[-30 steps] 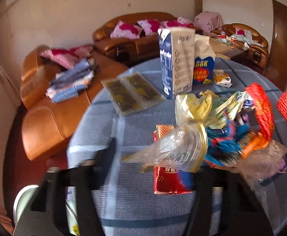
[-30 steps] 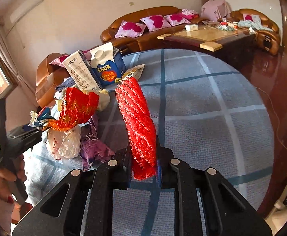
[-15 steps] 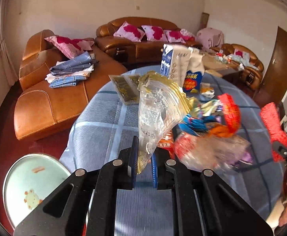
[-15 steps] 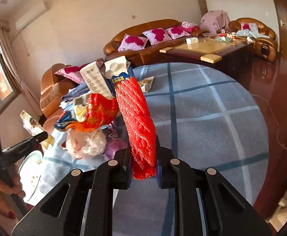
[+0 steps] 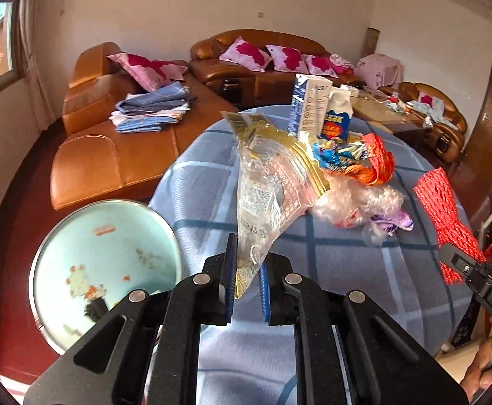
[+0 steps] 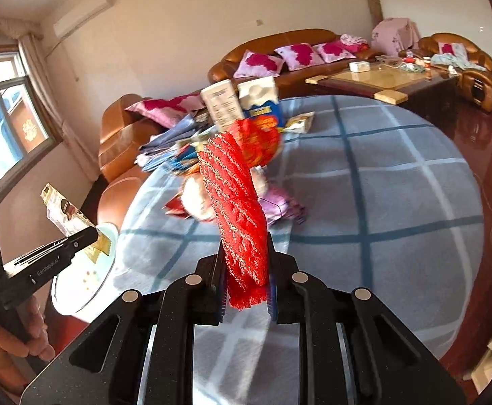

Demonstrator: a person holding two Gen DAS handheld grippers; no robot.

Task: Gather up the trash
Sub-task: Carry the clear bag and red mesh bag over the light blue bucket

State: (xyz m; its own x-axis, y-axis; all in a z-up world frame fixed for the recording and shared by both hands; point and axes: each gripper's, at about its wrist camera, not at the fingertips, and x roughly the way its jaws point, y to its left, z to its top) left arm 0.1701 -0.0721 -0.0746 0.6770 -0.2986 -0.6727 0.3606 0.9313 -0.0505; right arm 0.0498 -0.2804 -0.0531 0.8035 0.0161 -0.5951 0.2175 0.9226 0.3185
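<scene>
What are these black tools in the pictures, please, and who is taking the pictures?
No robot here: a person holds a hand tool with two fingers in each hand. Each tool carries a wide-angle camera that looks along its fingers, so each picture comes from one tool. The left gripper is shut on a clear wrapper. The right gripper is shut on a red net. On the table, under a blue checked cloth, lie more wrappers and two cartons. A pale bin stands beside the table, left in the left picture.
</scene>
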